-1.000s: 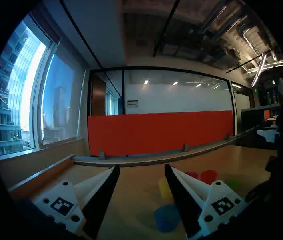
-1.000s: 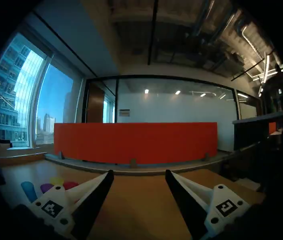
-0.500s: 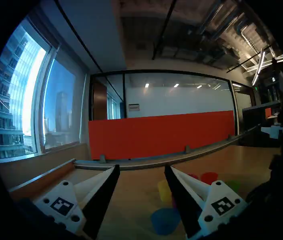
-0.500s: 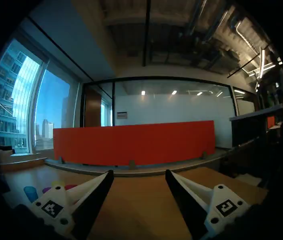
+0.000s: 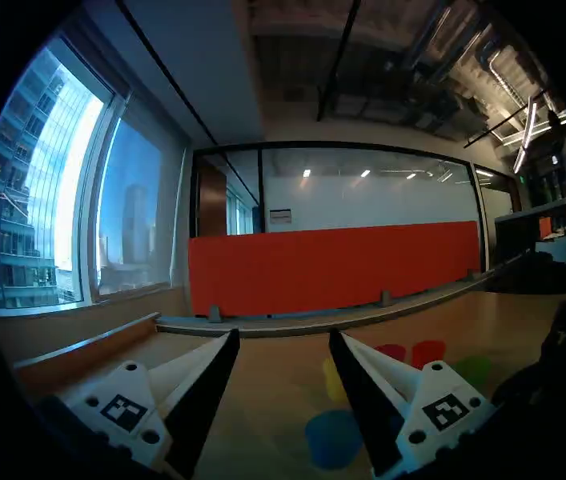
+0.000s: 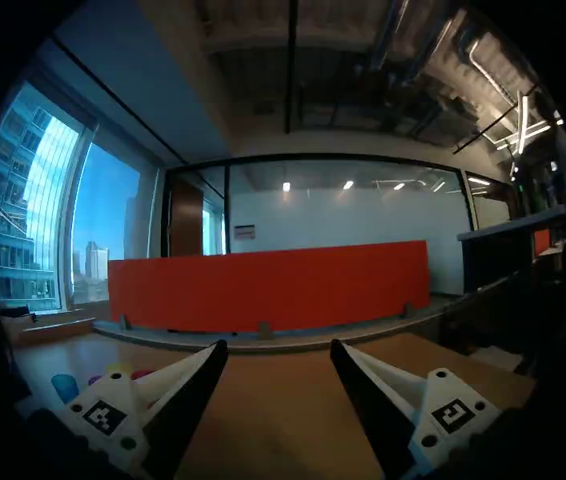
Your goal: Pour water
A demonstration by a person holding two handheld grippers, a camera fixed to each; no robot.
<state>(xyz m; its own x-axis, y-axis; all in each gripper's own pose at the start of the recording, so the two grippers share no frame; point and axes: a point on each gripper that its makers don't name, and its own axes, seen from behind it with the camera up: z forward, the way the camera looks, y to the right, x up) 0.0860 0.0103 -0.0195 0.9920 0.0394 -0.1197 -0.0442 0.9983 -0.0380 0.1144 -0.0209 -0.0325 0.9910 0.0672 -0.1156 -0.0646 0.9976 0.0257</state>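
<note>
Left gripper (image 5: pixel 283 334) open and empty over the wooden worktop (image 5: pixel 270 400). Blue cup (image 5: pixel 332 436), yellow cup (image 5: pixel 332 380) and red cup (image 5: pixel 428 352) clustered on it by the right finger. Right gripper (image 6: pixel 278 346) open too, holding nothing

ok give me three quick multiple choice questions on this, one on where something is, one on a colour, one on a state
1. In the left gripper view, the blue cup sits:
A) on the table, nearer than the yellow cup
B) on a chair
C) on a shelf

2. The partition is:
A) green
B) orange-red
C) white

3. The left gripper is:
A) shut on a cup
B) shut, empty
C) open, empty

Answers:
1 A: the blue cup lies lowest on the wood, below the yellow one.
2 B: the band across the far edge of the table is orange-red.
3 C: a wide gap parts the fingers, with nothing held.
</note>
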